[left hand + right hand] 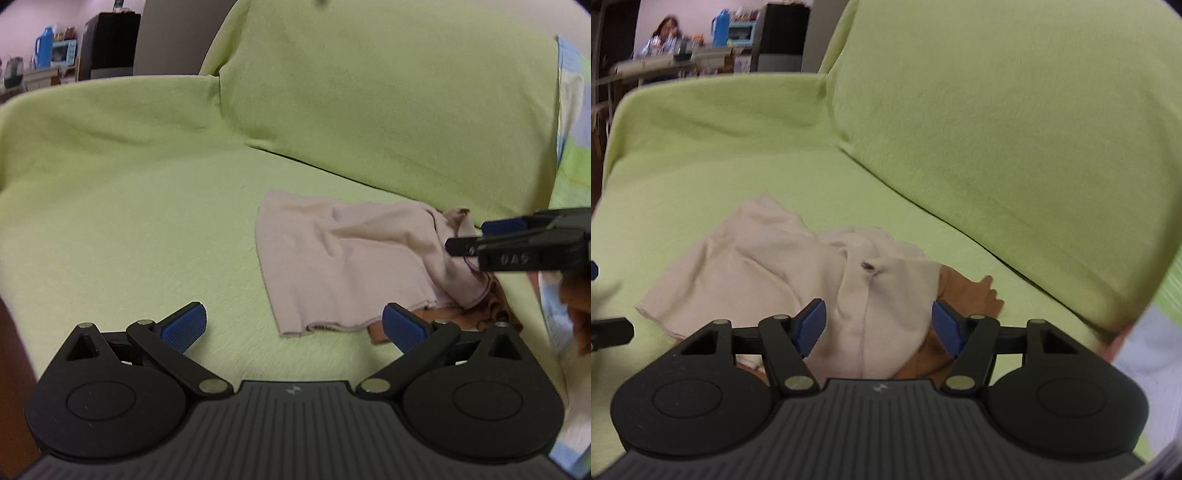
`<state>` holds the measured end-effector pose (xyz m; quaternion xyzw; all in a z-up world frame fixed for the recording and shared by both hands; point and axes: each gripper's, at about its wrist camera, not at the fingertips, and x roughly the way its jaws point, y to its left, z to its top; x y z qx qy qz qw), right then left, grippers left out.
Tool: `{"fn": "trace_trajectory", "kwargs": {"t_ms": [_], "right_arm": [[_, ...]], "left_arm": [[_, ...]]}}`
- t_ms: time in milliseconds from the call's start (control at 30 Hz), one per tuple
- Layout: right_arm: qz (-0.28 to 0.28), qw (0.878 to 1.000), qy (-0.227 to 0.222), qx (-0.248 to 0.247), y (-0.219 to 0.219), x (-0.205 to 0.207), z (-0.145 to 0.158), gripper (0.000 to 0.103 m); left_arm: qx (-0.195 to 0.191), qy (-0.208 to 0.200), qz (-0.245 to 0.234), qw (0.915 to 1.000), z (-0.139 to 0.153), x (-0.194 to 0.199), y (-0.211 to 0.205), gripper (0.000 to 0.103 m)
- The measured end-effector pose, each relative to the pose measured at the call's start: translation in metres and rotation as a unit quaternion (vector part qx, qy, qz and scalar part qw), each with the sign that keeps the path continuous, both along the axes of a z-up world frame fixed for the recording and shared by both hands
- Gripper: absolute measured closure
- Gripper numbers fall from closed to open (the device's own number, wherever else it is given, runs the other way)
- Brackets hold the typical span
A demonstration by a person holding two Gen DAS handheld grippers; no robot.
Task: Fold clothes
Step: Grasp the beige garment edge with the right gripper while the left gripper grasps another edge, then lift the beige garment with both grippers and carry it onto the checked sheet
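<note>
A pale pink garment lies crumpled on the green-covered sofa seat, over a brown garment that peeks out at its right edge. My left gripper hovers open just in front of the pink cloth's near hem, holding nothing. In the left wrist view the right gripper reaches in from the right above the cloth's bunched end. In the right wrist view my right gripper stands open straddling a fold of the pink garment, with brown cloth beside its right finger.
The sofa backrest cushion rises behind the clothes and an armrest bounds the left. A patterned cloth hangs at the far right. In the background stand a counter with a blue jug, a dark cabinet and a seated person.
</note>
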<state>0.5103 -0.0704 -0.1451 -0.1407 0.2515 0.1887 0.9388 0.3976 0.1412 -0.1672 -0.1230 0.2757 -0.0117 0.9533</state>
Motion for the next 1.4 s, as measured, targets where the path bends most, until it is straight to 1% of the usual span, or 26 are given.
{"fn": "trace_trajectory", "kwargs": {"t_ms": [67,100,133,167,233,267,333,367,400,433,467,533,600,667,767,867,967,1000,1033,1100,1133,1200,1233,1267,1333,1400], "right_arm": [[-0.001,1.000,-0.002,-0.001,0.002,0.003,-0.005,0.051],[-0.001,1.000,-0.002,-0.001,0.003,0.004,-0.007,0.053],[0.002,1.000,0.001,-0.003,0.001,0.016,0.000,0.056],[0.002,1.000,-0.002,-0.006,0.001,0.016,-0.002,0.060],[0.003,1.000,-0.002,-0.008,0.000,0.017,-0.004,0.061],[0.003,1.000,-0.002,-0.009,-0.001,0.017,-0.006,0.062],[0.004,1.000,0.003,-0.004,-0.002,0.019,-0.008,0.062],[0.005,1.000,0.006,-0.001,-0.003,0.020,-0.009,0.062],[0.006,1.000,0.005,-0.003,-0.002,0.020,-0.010,0.062],[0.006,1.000,0.003,-0.005,-0.001,0.021,-0.011,0.062],[0.006,1.000,0.003,-0.008,0.000,0.021,-0.011,0.062],[0.006,1.000,0.001,-0.016,0.003,0.022,-0.013,0.063],[0.010,1.000,0.007,-0.018,0.004,0.023,-0.013,0.083],[0.015,0.999,-0.002,-0.033,0.007,0.022,-0.012,0.096],[0.016,0.999,-0.015,-0.037,0.006,0.018,-0.007,0.096],[0.012,0.999,-0.032,-0.014,-0.003,0.009,0.008,0.097],[0.019,0.999,-0.049,0.003,-0.014,-0.009,0.034,0.097],[0.020,0.999,-0.050,0.003,-0.015,-0.008,0.037,0.097],[0.024,0.998,-0.060,0.008,-0.024,-0.022,0.053,0.097],[0.024,0.997,-0.070,0.017,-0.037,-0.039,0.073,0.097],[0.022,0.997,-0.074,0.027,-0.049,-0.053,0.088,0.097],[0.013,0.996,-0.083,0.039,-0.072,-0.079,0.113,0.097],[0.009,0.995,-0.087,0.043,-0.081,-0.088,0.121,0.097],[-0.001,0.995,-0.091,0.050,-0.099,-0.111,0.136,0.097],[-0.013,0.994,-0.098,0.051,-0.123,-0.142,0.151,0.097],[-0.041,0.992,-0.105,0.049,-0.159,-0.194,0.168,0.097]], "left_arm": [[-0.032,-0.004,-0.005,0.9995,-0.004,0.004,0.006,0.004],[-0.052,-0.002,-0.006,0.9986,-0.006,0.006,0.009,0.010],[-0.067,-0.002,-0.007,0.9977,-0.009,0.009,0.011,0.015],[-0.075,-0.001,-0.009,0.9972,-0.012,0.012,0.012,0.019],[-0.068,-0.003,-0.010,0.9977,-0.012,0.011,0.010,0.019],[-0.062,-0.004,-0.010,0.9980,-0.012,0.012,0.009,0.022],[-0.063,-0.001,-0.004,0.9980,-0.011,0.014,0.008,0.040],[-0.063,0.001,-0.007,0.9980,-0.011,0.015,0.008,0.059],[-0.062,0.008,-0.014,0.9980,-0.011,0.018,0.007,0.074],[-0.054,0.013,-0.018,0.9983,-0.011,0.019,0.005,0.082],[-0.052,0.014,-0.023,0.9983,-0.011,0.019,0.004,0.099],[-0.049,0.012,-0.026,0.9984,-0.012,0.018,0.003,0.099],[-0.047,0.006,-0.023,0.9986,-0.012,0.014,0.001,0.100],[-0.042,0.002,-0.021,0.9989,-0.012,0.011,-0.001,0.100],[-0.038,-0.006,-0.020,0.9991,-0.006,0.006,-0.002,0.101],[-0.036,-0.016,-0.020,0.9990,0.003,0.000,-0.002,0.101],[-0.035,-0.041,-0.029,0.9981,0.026,-0.012,-0.006,0.101],[-0.035,-0.049,-0.034,0.9976,0.034,-0.016,-0.008,0.101],[-0.036,-0.062,-0.041,0.9966,0.045,-0.022,-0.012,0.101],[-0.039,-0.087,-0.058,0.9938,0.067,-0.036,-0.019,0.101],[-0.039,-0.102,-0.069,0.9916,0.082,-0.046,-0.025,0.101],[-0.051,-0.123,-0.082,0.9877,0.105,-0.066,-0.038,0.101],[-0.065,-0.133,-0.089,0.9849,0.117,-0.081,-0.047,0.101],[-0.072,-0.138,-0.100,0.9827,0.124,-0.093,-0.058,0.101],[-0.082,-0.145,-0.129,0.9776,0.140,-0.119,-0.086,0.101],[-0.091,-0.145,-0.163,0.9717,0.150,-0.140,-0.114,0.101]]}}
